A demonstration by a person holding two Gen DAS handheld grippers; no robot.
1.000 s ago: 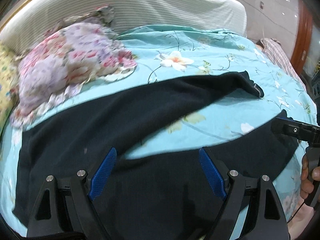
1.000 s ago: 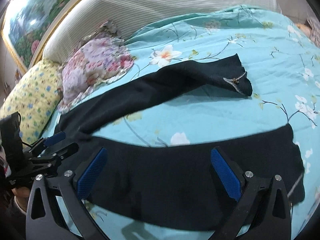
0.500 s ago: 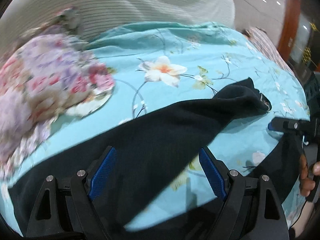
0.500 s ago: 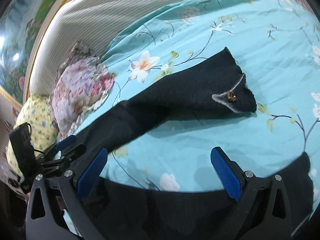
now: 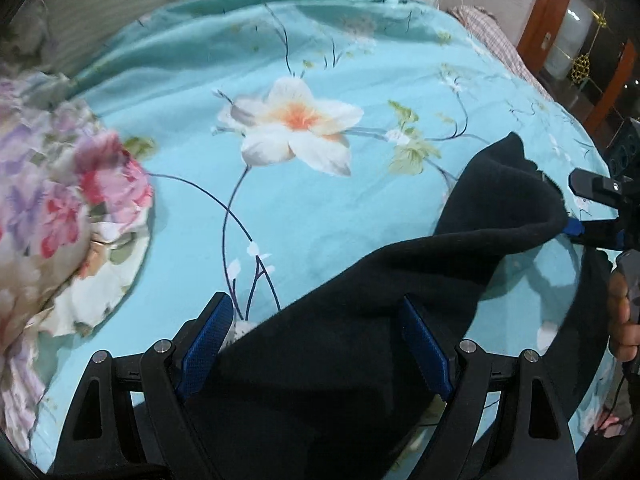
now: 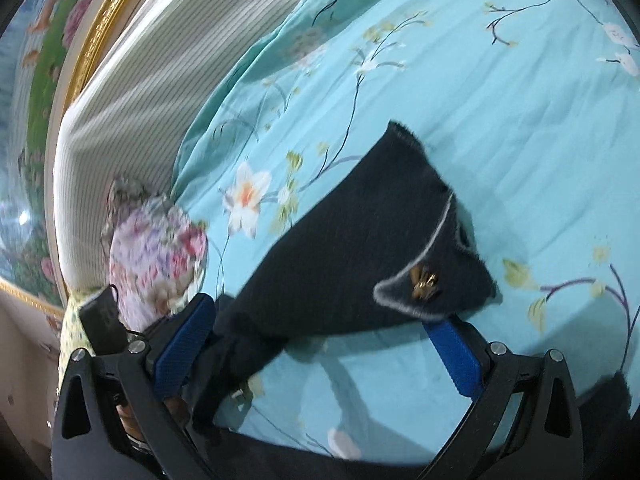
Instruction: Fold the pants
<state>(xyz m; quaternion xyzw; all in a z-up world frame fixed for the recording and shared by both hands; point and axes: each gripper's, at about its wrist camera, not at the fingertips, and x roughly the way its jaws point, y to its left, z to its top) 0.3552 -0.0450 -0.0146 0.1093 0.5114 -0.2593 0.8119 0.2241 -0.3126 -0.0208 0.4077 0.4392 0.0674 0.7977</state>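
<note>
Two grippers wide open: our left gripper point(image 5: 316, 344) and right gripper point(image 6: 316, 344) have advanced onto the black pants' point(image 5: 400, 320) far leg point(image 6: 360, 248), its cuff now just past the white lily point(image 6: 244, 200) on the bedspread point(image 5: 200, 160). Likely a grab next.

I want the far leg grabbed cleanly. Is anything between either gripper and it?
Nothing visible. The pants leg lies directly between the open fingers of the left gripper and right gripper, on the bedspread.
</note>
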